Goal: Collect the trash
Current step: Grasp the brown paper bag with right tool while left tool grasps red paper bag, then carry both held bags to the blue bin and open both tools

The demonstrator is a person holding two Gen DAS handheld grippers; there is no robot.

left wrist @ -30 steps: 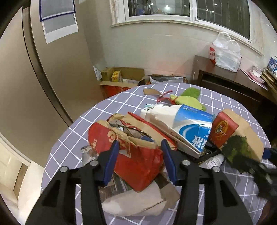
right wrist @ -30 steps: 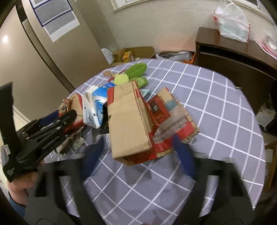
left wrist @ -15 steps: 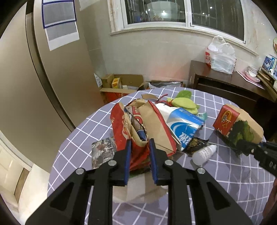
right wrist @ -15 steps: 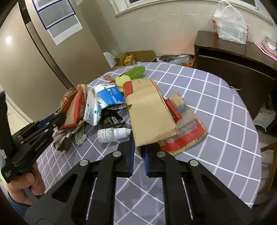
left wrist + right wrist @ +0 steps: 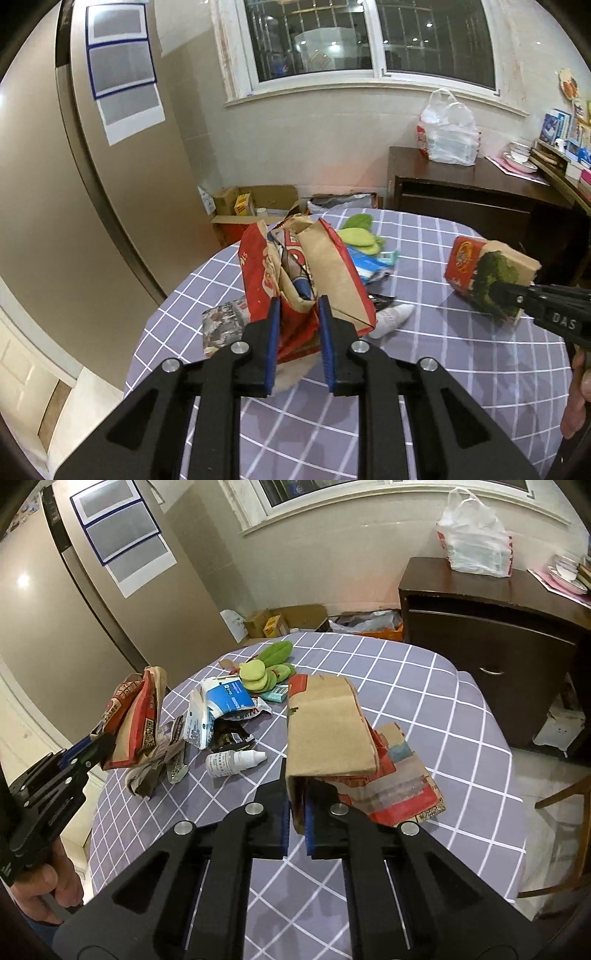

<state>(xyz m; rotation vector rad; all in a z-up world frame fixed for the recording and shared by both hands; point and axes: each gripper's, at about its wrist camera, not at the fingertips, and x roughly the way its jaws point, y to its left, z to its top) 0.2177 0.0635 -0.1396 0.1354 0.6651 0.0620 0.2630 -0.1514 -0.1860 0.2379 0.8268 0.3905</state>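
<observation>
My left gripper (image 5: 297, 332) is shut on a crumpled red and brown paper bag (image 5: 295, 266), holding it upright above the checked table (image 5: 424, 369). In the right wrist view, that bag (image 5: 136, 720) hangs at the left from the left gripper (image 5: 92, 749). My right gripper (image 5: 297, 812) is shut on the near edge of a flattened brown paper bag (image 5: 325, 731), lifted at a tilt. The left wrist view shows this bag (image 5: 487, 273) with red and green print in the right gripper (image 5: 513, 295). On the table lie a white and blue packet (image 5: 218, 709), a small white bottle (image 5: 232, 762) and a dark wrapper (image 5: 231, 738).
A green plush toy (image 5: 269, 664) and a teal packet (image 5: 277, 694) lie at the table's far side. A flat red package (image 5: 406, 786) lies under the brown bag. Beyond are a dark cabinet (image 5: 498, 635) with a white plastic bag (image 5: 476, 542), floor boxes (image 5: 280, 620) and a chair (image 5: 561, 812).
Both grippers went from open to shut, the left on the red and brown bag, the right on the brown bag. Both bags have since risen off the table.
</observation>
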